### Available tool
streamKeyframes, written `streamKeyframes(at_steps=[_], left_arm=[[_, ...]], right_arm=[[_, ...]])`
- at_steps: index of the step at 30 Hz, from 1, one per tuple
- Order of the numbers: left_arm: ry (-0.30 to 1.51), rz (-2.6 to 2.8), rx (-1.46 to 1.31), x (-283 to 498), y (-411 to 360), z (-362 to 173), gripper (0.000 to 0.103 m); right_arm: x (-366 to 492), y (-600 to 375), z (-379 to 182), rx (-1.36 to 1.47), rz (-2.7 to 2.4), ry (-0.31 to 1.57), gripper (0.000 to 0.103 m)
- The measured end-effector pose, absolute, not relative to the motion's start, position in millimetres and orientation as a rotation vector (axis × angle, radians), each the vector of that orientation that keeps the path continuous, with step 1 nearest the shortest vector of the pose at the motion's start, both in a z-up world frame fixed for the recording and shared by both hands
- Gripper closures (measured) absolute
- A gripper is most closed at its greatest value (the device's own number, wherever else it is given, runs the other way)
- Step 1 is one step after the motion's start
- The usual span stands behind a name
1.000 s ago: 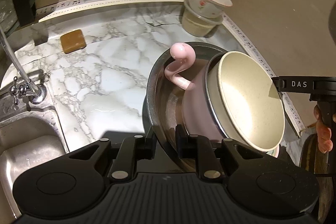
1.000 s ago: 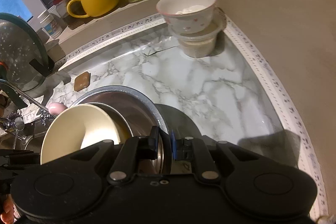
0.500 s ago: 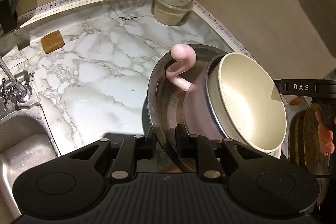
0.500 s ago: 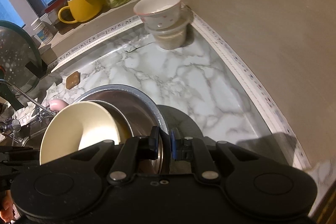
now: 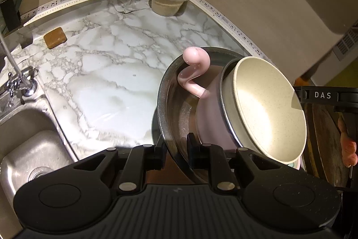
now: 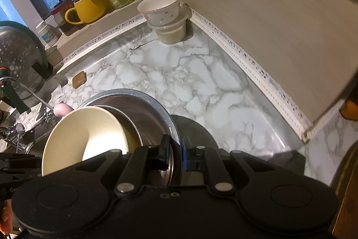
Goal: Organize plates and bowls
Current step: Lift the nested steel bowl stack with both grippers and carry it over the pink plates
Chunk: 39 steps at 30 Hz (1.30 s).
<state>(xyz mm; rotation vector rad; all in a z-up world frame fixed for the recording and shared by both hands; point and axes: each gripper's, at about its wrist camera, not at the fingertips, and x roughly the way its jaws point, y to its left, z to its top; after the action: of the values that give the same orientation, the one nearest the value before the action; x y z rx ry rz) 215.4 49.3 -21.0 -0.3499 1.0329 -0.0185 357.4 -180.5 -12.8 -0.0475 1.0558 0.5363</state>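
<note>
The marble counter (image 5: 107, 91) fills most of both views, with a steel sink (image 5: 29, 145) at its near left and a window shelf along the far edge. Above the counter's near right part hangs a large steel bowl (image 5: 176, 104), tilted on edge and carried between both tools. The left gripper (image 5: 176, 149) has its fingers clenched on the bowl's near rim, one inside and one outside; the right gripper (image 6: 175, 152) pinches the opposite rim the same way. Two grips probably keep the heavy stack from twisting. Nested inside the steel bowl lie a pink bowl (image 5: 210, 124) with a curled handle, and inside that a cream bowl (image 5: 268, 109), so the stack travels as one. In the far corner a small white bowl (image 6: 161, 7) sits on a plastic tub (image 6: 172, 31), likely the gathering spot. A brown soap bar (image 5: 54, 37) lies far left, well apart.
</note>
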Motion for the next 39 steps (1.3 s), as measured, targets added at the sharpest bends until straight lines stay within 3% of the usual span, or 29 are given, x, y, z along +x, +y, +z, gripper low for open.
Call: streamKeyframes(at_steps=[39], left_arm=[[1.123, -0.101, -0.239, 132.2, 36.3, -34.9, 0.086]], right_arm=[[242.9, -194.7, -24.9, -0.005, 0.459, 1.078, 0.091]])
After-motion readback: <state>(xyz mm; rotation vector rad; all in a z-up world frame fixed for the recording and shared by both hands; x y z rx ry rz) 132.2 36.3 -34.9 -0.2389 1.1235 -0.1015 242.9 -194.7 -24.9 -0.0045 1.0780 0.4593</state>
